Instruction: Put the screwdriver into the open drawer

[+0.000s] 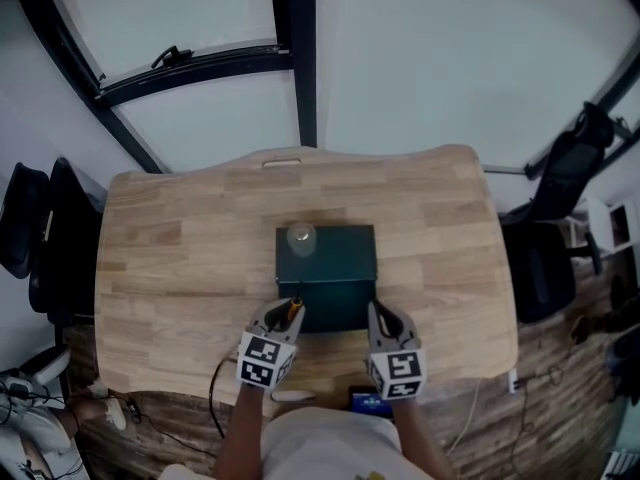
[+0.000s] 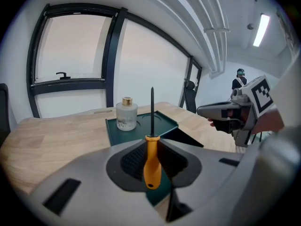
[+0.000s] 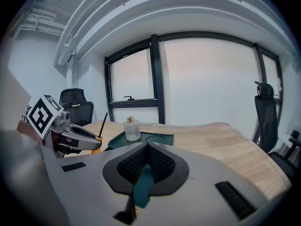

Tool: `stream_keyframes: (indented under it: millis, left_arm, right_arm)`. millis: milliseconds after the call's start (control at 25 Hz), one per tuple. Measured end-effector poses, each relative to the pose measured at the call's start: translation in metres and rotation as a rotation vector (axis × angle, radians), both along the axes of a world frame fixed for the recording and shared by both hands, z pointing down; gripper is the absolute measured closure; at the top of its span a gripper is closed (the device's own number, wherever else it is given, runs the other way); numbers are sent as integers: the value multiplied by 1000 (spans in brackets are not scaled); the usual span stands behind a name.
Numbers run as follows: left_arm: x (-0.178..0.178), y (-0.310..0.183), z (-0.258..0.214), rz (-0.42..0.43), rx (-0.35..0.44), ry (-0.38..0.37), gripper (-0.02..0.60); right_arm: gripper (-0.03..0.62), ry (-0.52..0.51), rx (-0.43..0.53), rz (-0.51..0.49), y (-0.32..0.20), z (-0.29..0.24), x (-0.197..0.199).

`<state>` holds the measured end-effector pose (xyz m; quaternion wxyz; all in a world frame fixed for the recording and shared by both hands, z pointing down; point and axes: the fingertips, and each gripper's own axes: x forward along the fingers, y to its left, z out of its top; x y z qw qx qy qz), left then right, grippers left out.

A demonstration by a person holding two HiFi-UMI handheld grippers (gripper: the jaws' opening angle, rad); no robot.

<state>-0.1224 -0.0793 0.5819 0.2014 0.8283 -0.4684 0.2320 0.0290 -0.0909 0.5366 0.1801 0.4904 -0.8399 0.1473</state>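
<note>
Here, screwdriver (image 2: 152,166) pinched by handle in left gripper (image 1: 287,315), shaft toward drawer (image 1: 335,308), probably for tip-first entry; right gripper (image 3: 148,147) closed, empty, by tabletop's (image 1: 170,268) front edge.

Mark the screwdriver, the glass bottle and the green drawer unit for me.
screwdriver (image 2: 151,161), left gripper view, on its orange handle.
glass bottle (image 2: 126,118), left gripper view, on its clear body.
green drawer unit (image 1: 345,253), head view, on the bare part of its top.
</note>
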Motion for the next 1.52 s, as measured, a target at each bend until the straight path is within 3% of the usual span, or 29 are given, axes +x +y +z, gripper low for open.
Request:
stream_keyframes:
  millis: [1160,1520]
  left_arm:
    - [16,15,62,165,-137,-193,511]
    - [18,13,69,217,-220,-199,511]
  right_arm:
    - [595,-7,-76,-2,11,32,8]
    - [595,-14,-100,6,2,40,9]
